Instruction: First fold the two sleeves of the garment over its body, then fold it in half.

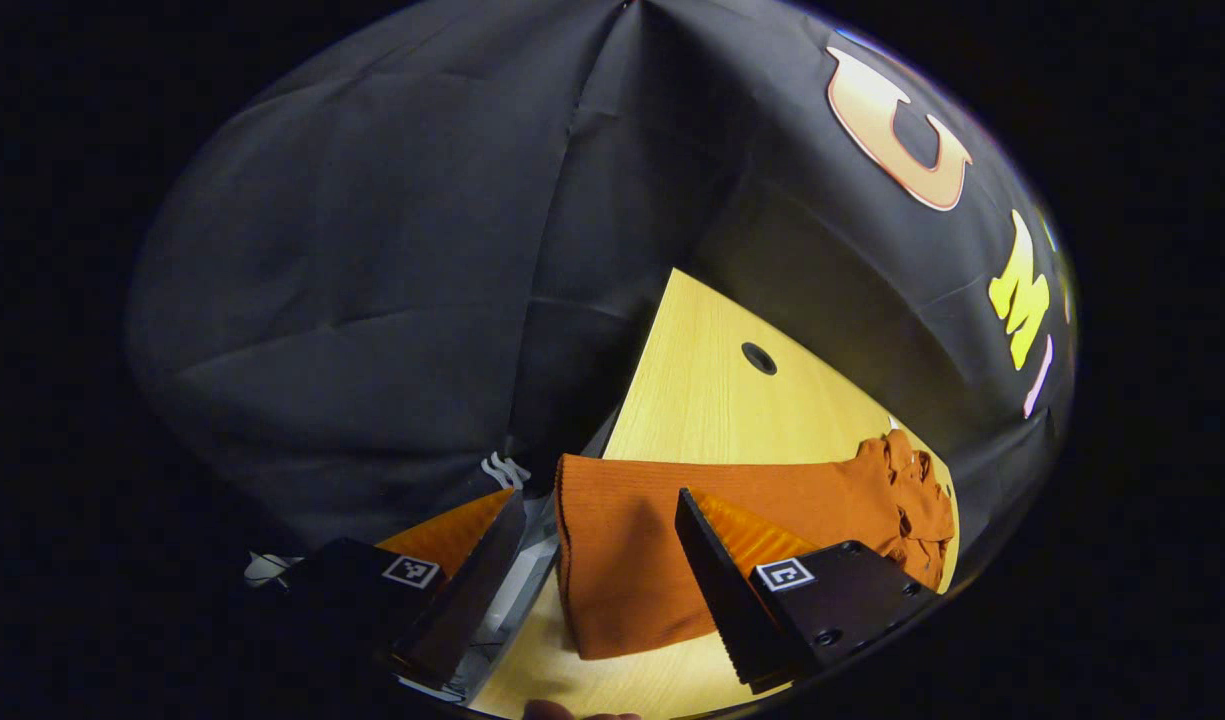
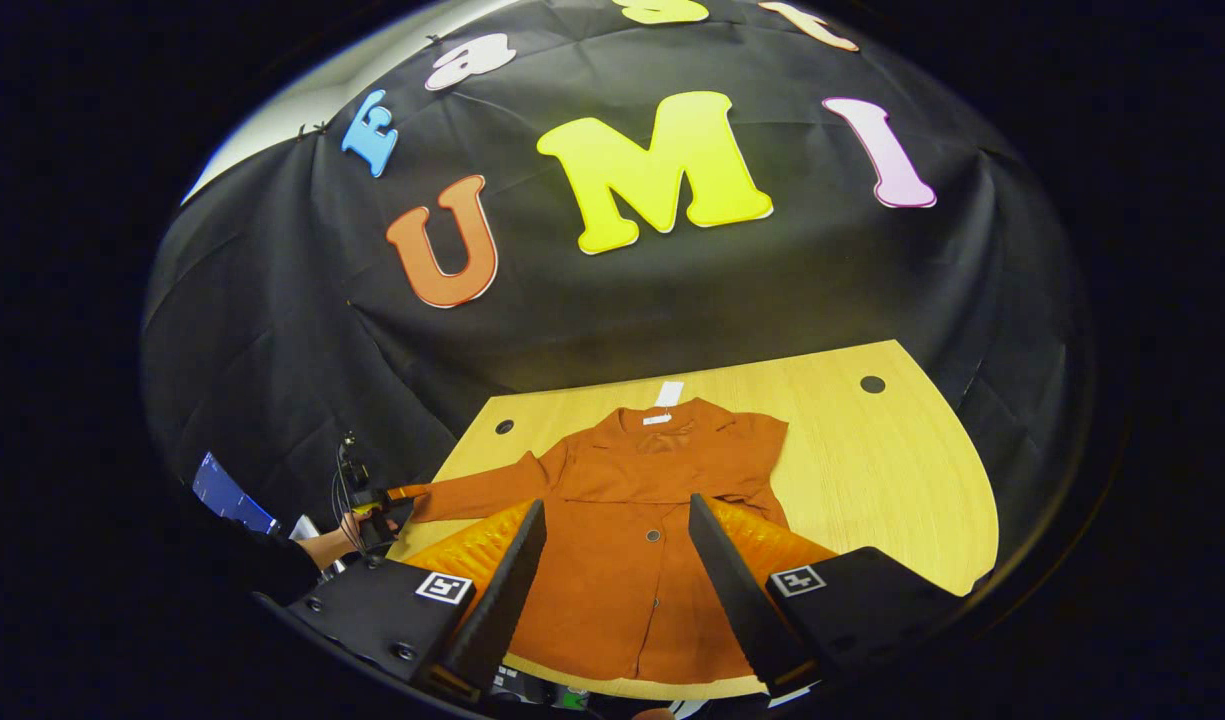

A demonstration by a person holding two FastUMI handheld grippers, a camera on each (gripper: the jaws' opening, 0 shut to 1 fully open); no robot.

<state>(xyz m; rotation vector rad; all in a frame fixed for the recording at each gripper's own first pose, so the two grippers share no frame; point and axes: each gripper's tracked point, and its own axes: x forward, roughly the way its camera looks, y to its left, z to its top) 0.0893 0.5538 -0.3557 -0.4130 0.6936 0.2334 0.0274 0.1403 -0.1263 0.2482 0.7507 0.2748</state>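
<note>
The orange garment is laid flat, front up and buttoned, on the wooden table, ahead of and between the spread fingers of the right gripper. One sleeve is stretched out toward the table's edge, where its cuff is seen between the spread fingers of the left gripper, held by a hand. The other sleeve appears already folded over the body.

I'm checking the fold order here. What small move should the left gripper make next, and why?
Probably close the left gripper on the sleeve cuff lying between its open jaws. That sleeve lies stretched out from the garment, while the other already looks folded in.
</note>
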